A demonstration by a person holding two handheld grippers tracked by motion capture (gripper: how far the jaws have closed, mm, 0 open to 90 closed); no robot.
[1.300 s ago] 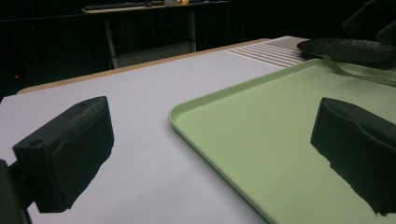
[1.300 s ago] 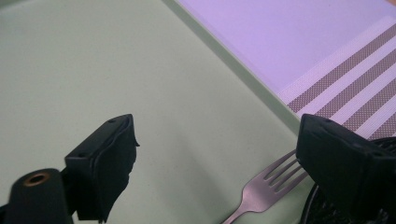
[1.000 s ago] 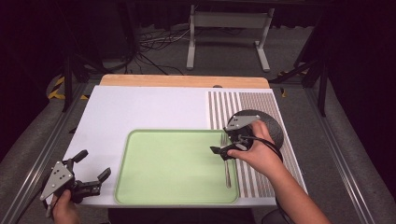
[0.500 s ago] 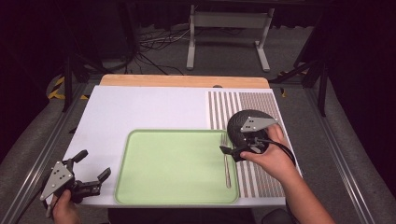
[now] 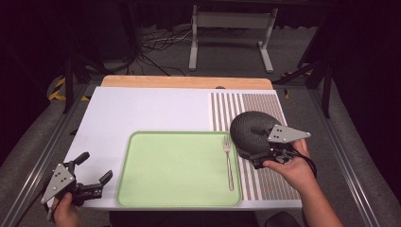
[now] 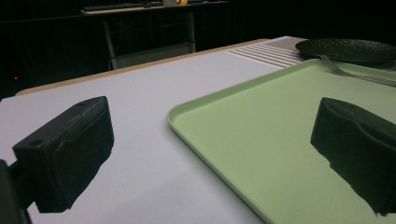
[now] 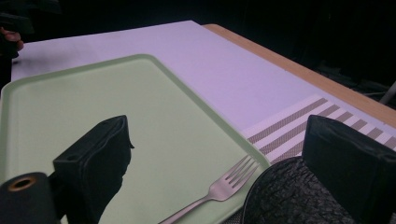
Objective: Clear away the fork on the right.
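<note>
The right gripper [image 5: 253,153] hangs over the near rim of the dark plate [image 5: 250,128], its jaws spread apart with nothing between them. The plate lies on the striped mat [image 5: 265,106] toward the table's right edge, just beside the green tray [image 5: 175,189]. A fork [image 5: 228,163] lies along the tray's right side. The left gripper [image 5: 97,168] rests wide open at the table's near left corner.

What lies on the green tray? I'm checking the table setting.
A fork lies along the tray's right side. The rest is bare. The dark plate sits beside it on the striped mat.
</note>
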